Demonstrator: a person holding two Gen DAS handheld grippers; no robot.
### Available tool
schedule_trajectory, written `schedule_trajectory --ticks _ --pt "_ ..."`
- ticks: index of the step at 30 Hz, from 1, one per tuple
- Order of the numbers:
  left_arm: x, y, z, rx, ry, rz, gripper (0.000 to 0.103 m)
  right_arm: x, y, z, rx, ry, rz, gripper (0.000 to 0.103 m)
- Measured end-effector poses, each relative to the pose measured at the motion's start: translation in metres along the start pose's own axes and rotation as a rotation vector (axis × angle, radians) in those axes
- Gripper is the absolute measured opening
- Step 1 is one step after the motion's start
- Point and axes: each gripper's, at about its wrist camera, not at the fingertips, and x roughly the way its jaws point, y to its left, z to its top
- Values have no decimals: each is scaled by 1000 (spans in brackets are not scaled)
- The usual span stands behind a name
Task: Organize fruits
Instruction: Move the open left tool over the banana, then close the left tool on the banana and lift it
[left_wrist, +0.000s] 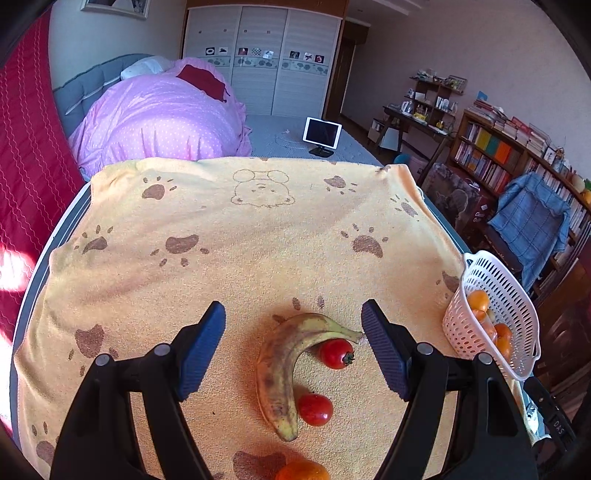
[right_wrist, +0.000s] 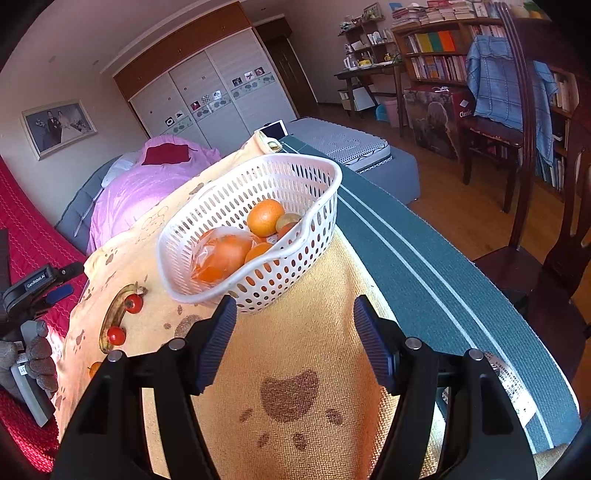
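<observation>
A spotted yellow banana (left_wrist: 280, 369) lies on the yellow paw-print towel (left_wrist: 258, 236), with two red tomatoes (left_wrist: 336, 353) (left_wrist: 315, 409) tucked in its curve. An orange (left_wrist: 303, 472) shows at the bottom edge. My left gripper (left_wrist: 293, 308) is open above the banana, which sits between and below its blue pads. A white perforated basket (right_wrist: 295, 158) holds loose oranges (right_wrist: 265, 218), a bag of oranges (right_wrist: 221, 254) and a greenish-brown fruit (right_wrist: 288, 220). My right gripper (right_wrist: 294, 302) stands open just short of the basket's near wall, holding nothing.
The basket (left_wrist: 491, 317) stands at the towel's right edge, near the green striped table edge (right_wrist: 424, 258). In the right wrist view a gloved hand (right_wrist: 37, 354) holds the left gripper body (right_wrist: 35, 283) at far left. A bed with a pink duvet (left_wrist: 159, 114) lies beyond the table.
</observation>
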Motion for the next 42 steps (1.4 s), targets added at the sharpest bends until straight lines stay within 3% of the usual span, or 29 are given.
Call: schedule_trajectory --ticks 11,24,36,39,40,42 --pt "43 7 -17 58 127 -1 62 -8 19 -13 -48 39 1 67" --pt "72 8 -24 157 211 -4 59 -3 51 -25 -122 76 23 67" --pt "76 9 -29 189 210 -50 51 2 72 -32 -164 96 24 67" --pt "73 13 -30 183 197 -60 43 4 75 -33 -171 102 23 68" --pt "73 14 -30 176 193 -68 35 4 75 -33 -172 104 23 68" --pt "72 18 -30 158 187 -81 34 6 77 -34 -178 107 25 67"
